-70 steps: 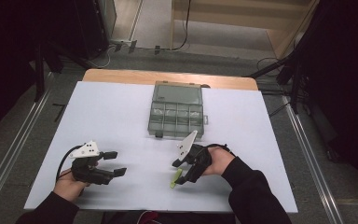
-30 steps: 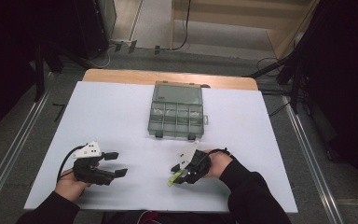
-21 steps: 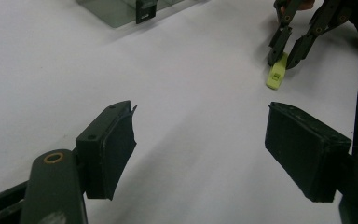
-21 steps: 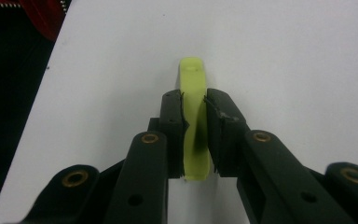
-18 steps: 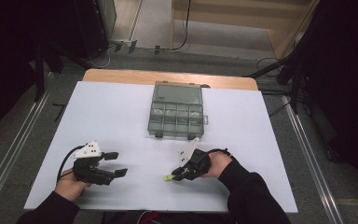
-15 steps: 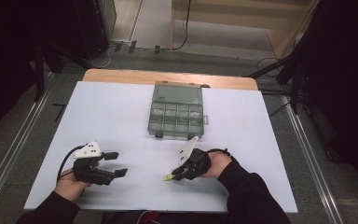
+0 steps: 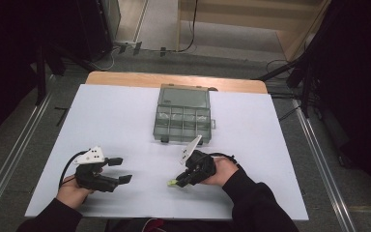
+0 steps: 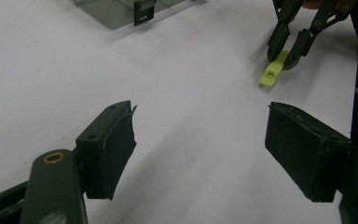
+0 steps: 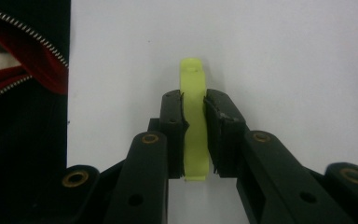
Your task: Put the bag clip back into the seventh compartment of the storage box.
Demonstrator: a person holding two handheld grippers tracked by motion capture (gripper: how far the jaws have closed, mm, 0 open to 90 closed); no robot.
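the right gripper (image 7: pixel 178 181) sits low over the table (image 7: pixel 125 116), the hand behind it resting near the front edge, its jaws angled down and toward the left. the jaws have just been closing, and in the right gripper view the pads now press both sides of a yellow-green clip (image 9: pixel 194 121), a narrow, smooth plastic piece with a rounded end poking out past the tips. in the left gripper view the clip's free end touches the white surface. the left gripper (image 7: pixel 118 170) lies level near the front left, held from behind, its jaws wide apart with only bare table between them. the compartment box (image 7: pixel 182 113) stands well apart at the table's middle, grey translucent plastic with a row of small cells; what they hold is too small to tell.
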